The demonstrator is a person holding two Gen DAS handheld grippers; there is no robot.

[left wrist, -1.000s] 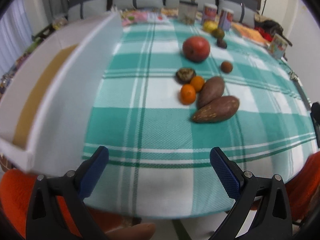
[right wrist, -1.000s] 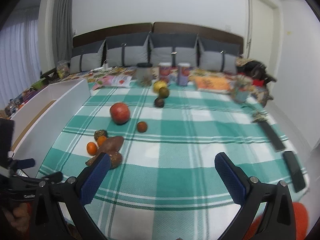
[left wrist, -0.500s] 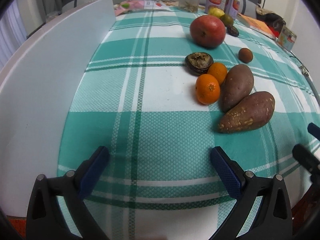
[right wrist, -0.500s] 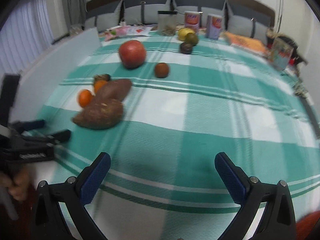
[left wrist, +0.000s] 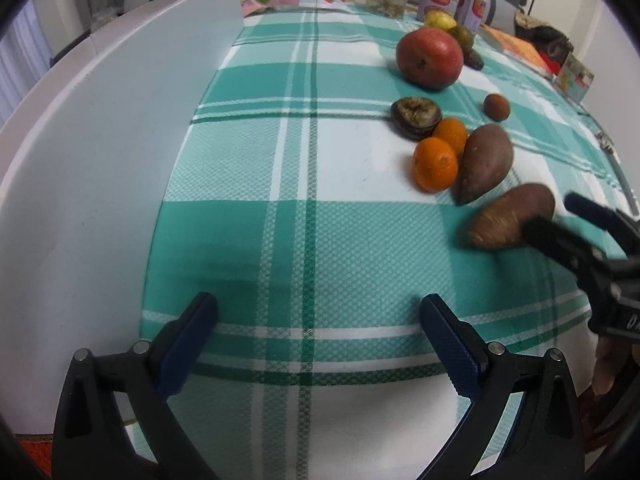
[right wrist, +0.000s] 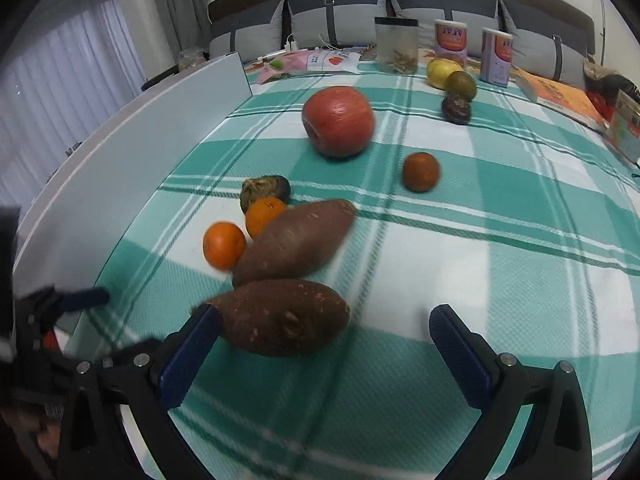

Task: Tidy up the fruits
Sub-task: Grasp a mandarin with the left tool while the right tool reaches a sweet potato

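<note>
Two sweet potatoes lie on the green checked cloth: the near one (right wrist: 280, 316) (left wrist: 512, 216) and the far one (right wrist: 296, 240) (left wrist: 484, 162). Beside them are two oranges (right wrist: 224, 245) (left wrist: 435, 164), a dark shrivelled fruit (right wrist: 265, 191) and a big red apple (right wrist: 338, 120) (left wrist: 430, 57). My right gripper (right wrist: 326, 340) is open, its jaws either side of the near sweet potato's end, the left pad close to it. My left gripper (left wrist: 318, 336) is open and empty over bare cloth beside the white box (left wrist: 100, 168).
A small brown fruit (right wrist: 420, 171), a dark one (right wrist: 456, 109), a green one (right wrist: 461, 85) and a yellow one (right wrist: 440, 70) lie farther back. Jars and two cans (right wrist: 450, 42) stand at the far edge. Books (right wrist: 560, 96) lie at the far right.
Both grippers have moved forward and lower over the table. The right gripper has closed in on the near sweet potato. The fruits have not moved.
</note>
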